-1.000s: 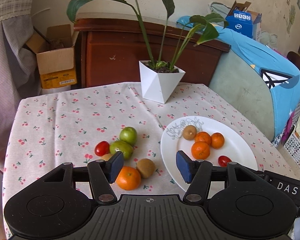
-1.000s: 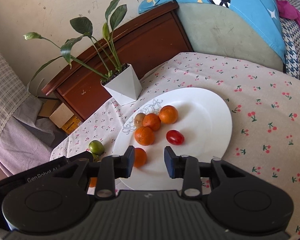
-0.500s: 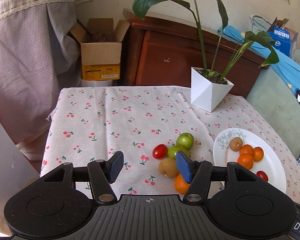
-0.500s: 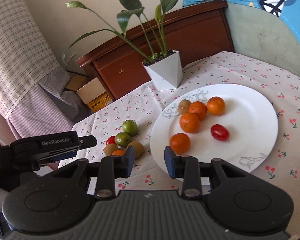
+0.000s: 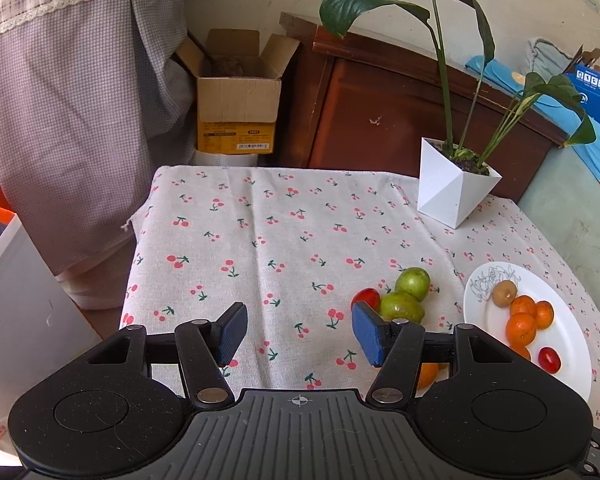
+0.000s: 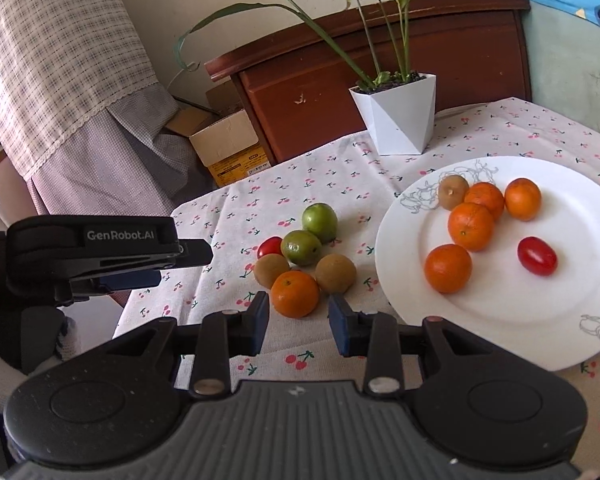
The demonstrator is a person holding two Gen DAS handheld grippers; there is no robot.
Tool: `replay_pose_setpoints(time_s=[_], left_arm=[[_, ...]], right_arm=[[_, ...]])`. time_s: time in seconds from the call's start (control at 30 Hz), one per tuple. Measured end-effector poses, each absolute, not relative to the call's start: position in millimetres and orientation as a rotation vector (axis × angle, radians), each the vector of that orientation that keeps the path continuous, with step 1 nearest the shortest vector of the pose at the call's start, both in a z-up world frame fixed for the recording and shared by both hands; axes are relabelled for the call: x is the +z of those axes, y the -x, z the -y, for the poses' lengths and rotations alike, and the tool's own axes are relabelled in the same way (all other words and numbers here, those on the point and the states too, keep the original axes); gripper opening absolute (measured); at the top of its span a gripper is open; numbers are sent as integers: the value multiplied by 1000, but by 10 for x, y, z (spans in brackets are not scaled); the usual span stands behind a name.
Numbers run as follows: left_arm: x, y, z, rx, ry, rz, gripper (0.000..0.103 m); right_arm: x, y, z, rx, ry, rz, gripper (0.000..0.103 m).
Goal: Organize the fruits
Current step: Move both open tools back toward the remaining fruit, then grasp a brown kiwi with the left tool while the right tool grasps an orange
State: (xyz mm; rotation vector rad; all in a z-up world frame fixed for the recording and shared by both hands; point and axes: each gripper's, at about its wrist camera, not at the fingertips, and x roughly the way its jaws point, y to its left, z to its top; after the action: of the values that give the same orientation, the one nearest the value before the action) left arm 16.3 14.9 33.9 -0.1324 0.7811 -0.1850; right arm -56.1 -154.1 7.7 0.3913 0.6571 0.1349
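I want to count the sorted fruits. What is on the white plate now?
On the plate lie four oranges, one kiwi and one red tomato. The right wrist view shows nearly all of it; only its near rim is covered by the right gripper.

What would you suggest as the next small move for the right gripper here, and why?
Probably ease the right gripper forward and down around the orange on the tablecloth. Its fingers stand open with nothing between them, the orange lies just ahead of the gap, and it is the nearest loose fruit. The white plate to the right already holds four oranges.
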Motion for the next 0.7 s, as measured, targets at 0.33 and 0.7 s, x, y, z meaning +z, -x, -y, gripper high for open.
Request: replay_pose_setpoints(time_s=[0.33, 0.7], left_arm=[[274, -185, -158, -183, 137, -801, 58], [219, -199, -141, -209, 153, -808, 58]], right_arm=[[-2, 431, 1388, 134, -363, -663, 41], [-24, 422, 1369, 108, -345, -673, 30]])
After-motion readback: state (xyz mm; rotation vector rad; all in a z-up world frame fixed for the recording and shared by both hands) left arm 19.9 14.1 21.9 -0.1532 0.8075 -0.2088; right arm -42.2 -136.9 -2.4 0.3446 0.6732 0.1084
